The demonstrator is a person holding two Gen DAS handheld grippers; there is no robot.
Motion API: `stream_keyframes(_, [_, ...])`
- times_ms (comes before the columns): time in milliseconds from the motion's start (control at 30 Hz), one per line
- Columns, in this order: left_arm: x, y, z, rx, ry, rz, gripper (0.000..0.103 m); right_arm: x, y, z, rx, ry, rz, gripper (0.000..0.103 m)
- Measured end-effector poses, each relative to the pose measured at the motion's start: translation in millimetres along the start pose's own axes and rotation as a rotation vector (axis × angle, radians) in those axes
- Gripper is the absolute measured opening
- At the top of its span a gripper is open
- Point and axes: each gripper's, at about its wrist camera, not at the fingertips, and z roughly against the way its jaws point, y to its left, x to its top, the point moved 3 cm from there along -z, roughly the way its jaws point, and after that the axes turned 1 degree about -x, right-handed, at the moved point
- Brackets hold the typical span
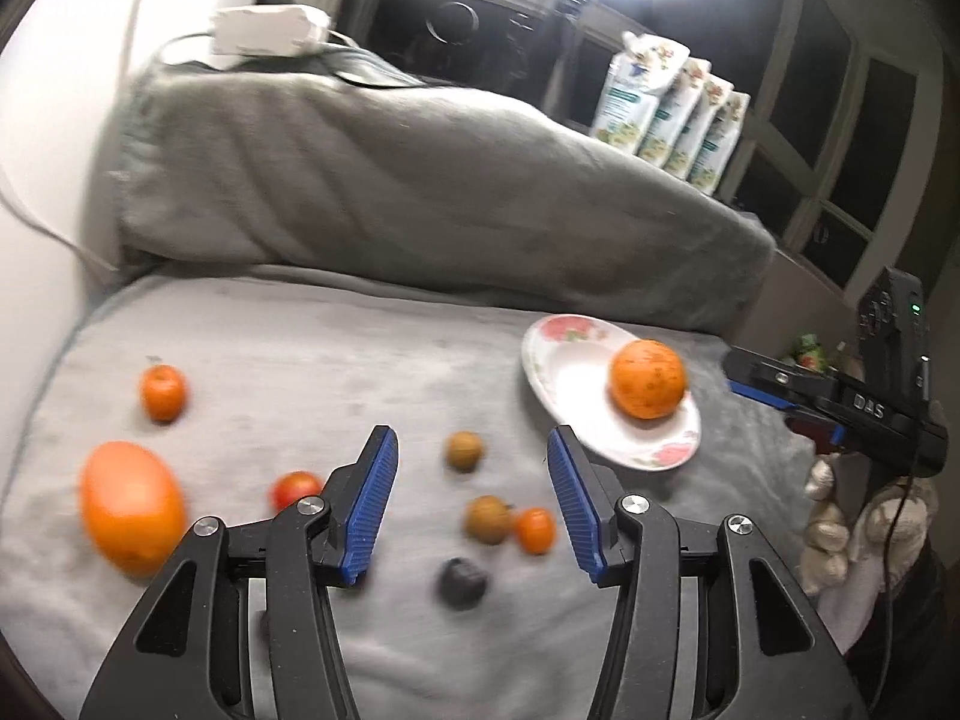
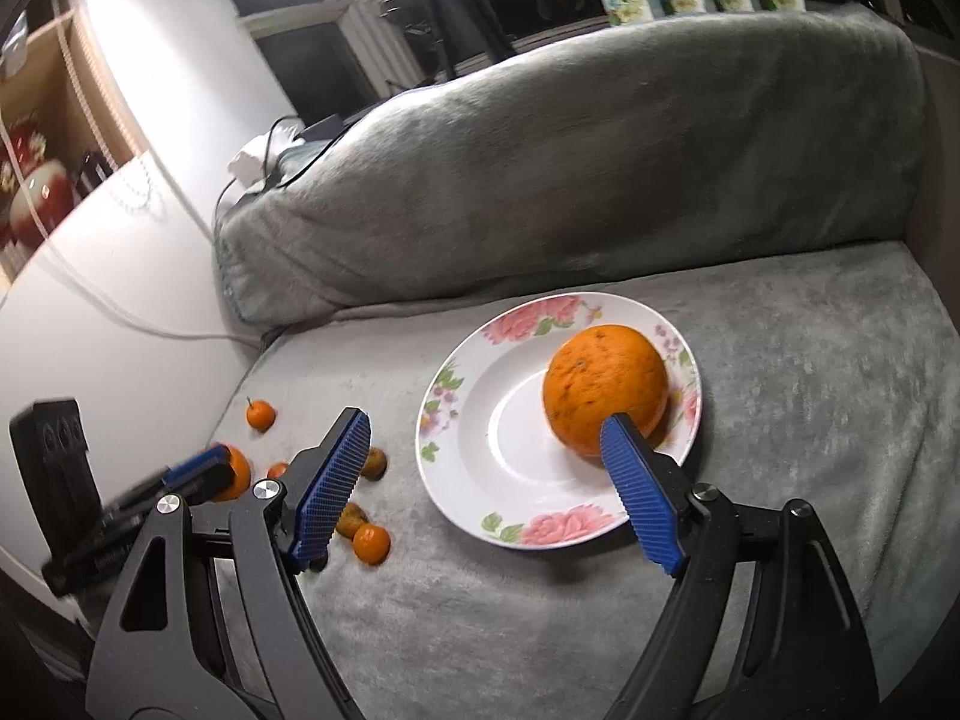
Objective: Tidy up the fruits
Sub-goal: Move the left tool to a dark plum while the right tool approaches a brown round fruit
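Observation:
A flowered white plate [image 1: 543, 360] [image 2: 456, 378] lies on the grey blanket with one big orange [image 1: 648, 379] [image 2: 606, 390] on it. Left of the plate lie loose fruits: a large oval orange [image 1: 132, 507], a stemmed mandarin [image 1: 162, 392] [image 2: 260, 414], a red fruit [image 1: 295, 489], two brown fruits [image 1: 464, 451] [image 1: 487, 519], a small orange [image 1: 535, 530] [image 2: 371, 542] and a dark one [image 1: 462, 583]. My left gripper [image 1: 471, 438] hangs open over the small fruits, holding nothing. My right gripper [image 2: 485, 420] stands open at the plate's near side, its right finger in front of the big orange.
A thick grey cushion [image 1: 390, 180] [image 2: 570, 180] closes off the back of the blanket. A white wall with a cable [image 2: 120, 312] runs along the left. Floral packs [image 1: 672, 114] stand on the sill behind. A plush toy [image 1: 840, 528] sits off the right edge.

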Motion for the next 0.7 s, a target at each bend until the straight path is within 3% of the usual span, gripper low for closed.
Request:
stream_keyframes(233, [-13.2, 35.3, 25.1, 0.084, -0.014, 0.039, 0.051, -10.8, 27.5, -3.8, 0.036, 0.029, 0.082, 0.082])
stream_keyframes(567, [-44.7, 68.3, 42.3, 0.124, 0.018, 0.118, 0.051, -31.5, 67.3, -24.3, 0.084, 0.102, 0.224, 0.082])
stream_keyframes(700, [-58.2, 76.6, 42.4, 0.129, 0.042, 0.148, 0.051, -36.2, 78.6, -35.3, 0.091, 0.134, 0.26, 0.073])
